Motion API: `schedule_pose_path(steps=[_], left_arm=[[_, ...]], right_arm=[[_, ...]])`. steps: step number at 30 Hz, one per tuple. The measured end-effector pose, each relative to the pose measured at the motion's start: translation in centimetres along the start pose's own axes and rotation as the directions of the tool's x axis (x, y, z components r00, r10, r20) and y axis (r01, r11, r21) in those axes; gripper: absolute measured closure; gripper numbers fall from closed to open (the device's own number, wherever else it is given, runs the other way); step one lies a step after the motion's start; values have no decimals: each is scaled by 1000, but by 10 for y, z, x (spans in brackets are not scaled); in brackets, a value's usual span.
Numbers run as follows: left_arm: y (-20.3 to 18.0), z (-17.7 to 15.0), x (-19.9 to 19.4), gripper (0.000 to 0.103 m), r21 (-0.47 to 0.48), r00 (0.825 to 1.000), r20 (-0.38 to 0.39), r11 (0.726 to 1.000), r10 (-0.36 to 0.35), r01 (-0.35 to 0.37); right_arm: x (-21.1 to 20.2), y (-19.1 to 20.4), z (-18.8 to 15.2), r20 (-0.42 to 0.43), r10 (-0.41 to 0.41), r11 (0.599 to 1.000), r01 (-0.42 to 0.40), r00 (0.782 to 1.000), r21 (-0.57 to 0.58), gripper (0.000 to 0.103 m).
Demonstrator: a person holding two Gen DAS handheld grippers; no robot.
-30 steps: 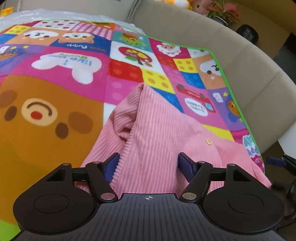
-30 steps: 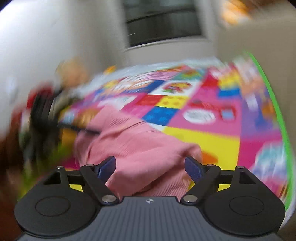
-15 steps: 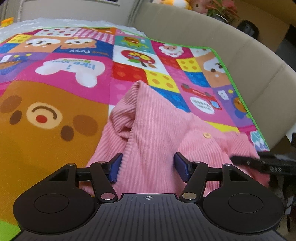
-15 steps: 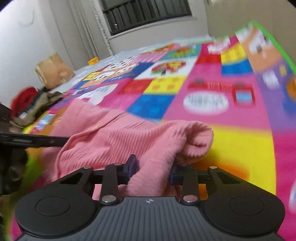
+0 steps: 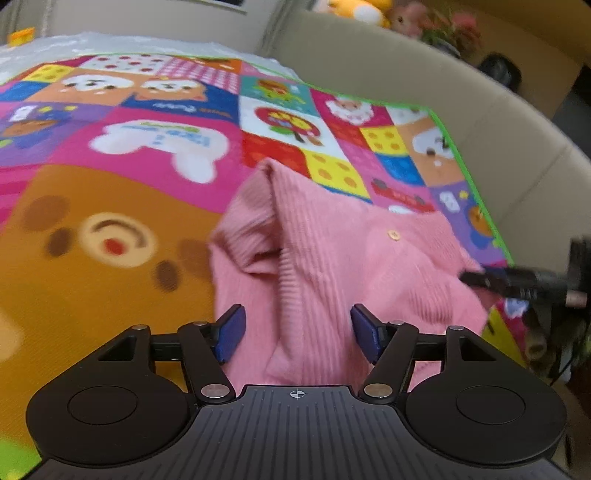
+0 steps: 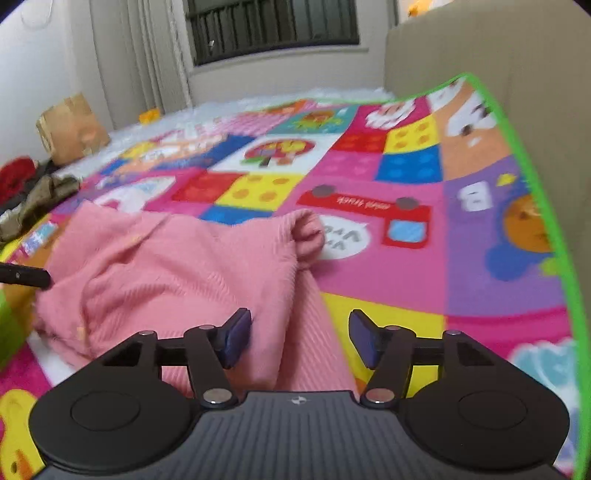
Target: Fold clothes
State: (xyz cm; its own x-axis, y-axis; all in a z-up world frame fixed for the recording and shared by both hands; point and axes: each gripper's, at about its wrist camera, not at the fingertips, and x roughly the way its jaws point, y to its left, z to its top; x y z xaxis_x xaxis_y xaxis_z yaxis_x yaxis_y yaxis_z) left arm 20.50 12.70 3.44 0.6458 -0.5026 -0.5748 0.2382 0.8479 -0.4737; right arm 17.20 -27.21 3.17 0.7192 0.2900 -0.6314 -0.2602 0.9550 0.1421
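A pink ribbed cardigan (image 5: 332, 266) with a small button lies bunched on the bright patchwork play mat (image 5: 110, 177). My left gripper (image 5: 295, 328) is open, with the cardigan's near edge running between its blue pads (image 5: 231, 328). In the right wrist view the cardigan (image 6: 177, 266) lies crumpled, a rolled sleeve cuff (image 6: 308, 232) at its far end. My right gripper (image 6: 299, 334) is open, with a fold of the cardigan between its fingers. The right gripper's black tip (image 5: 517, 282) shows at the right of the left wrist view.
A beige padded wall (image 5: 461, 110) borders the mat's green edge (image 6: 539, 184). A cardboard box (image 6: 70, 129), a heap of dark clothes (image 6: 33, 195) and a red item lie beyond the mat at the left. A window (image 6: 273, 29) is at the back.
My right gripper closed on the cardigan half a second ago and has now opened again. My left gripper stayed open and moved a little. The cardigan has shifted and bunched further.
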Motion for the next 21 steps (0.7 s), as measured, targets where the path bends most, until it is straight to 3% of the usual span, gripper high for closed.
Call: schedule_pose_path(steps=[3,8,10,12,13,16,18,21], left_arm=[[4,0,-17,29,-15,1000,19,1000,-24,24],[-6,4,-9,29,-21,999,15,998,-50,51],[-12,6,-2,45,-22,998,9,998,-59,59],[-18,8,6,65,-22,998,2,997,-68,68],[-21,9,10,74,-22,997,-1,997,-72,72],[-31,22,-1,78,-4,994,58,996,-89,90],[-36,28,-12,78,30,993,89,997,-78,76],[-32,17,-6,78,51,998,49,998,-29,26]], right_arm=[[-18,-4,-1,62,65,994,-71,996,87,41],[12,18,-12,37,114,983,-118,993,143,40],[25,34,-16,16,122,985,-123,992,120,60],[20,55,-7,56,82,997,-82,995,3,79],[12,59,0,96,96,995,-95,991,-18,80],[-17,55,26,193,158,987,-162,968,7,88],[-27,52,32,214,175,983,-183,961,17,89],[-19,47,17,164,143,988,-150,976,27,89]])
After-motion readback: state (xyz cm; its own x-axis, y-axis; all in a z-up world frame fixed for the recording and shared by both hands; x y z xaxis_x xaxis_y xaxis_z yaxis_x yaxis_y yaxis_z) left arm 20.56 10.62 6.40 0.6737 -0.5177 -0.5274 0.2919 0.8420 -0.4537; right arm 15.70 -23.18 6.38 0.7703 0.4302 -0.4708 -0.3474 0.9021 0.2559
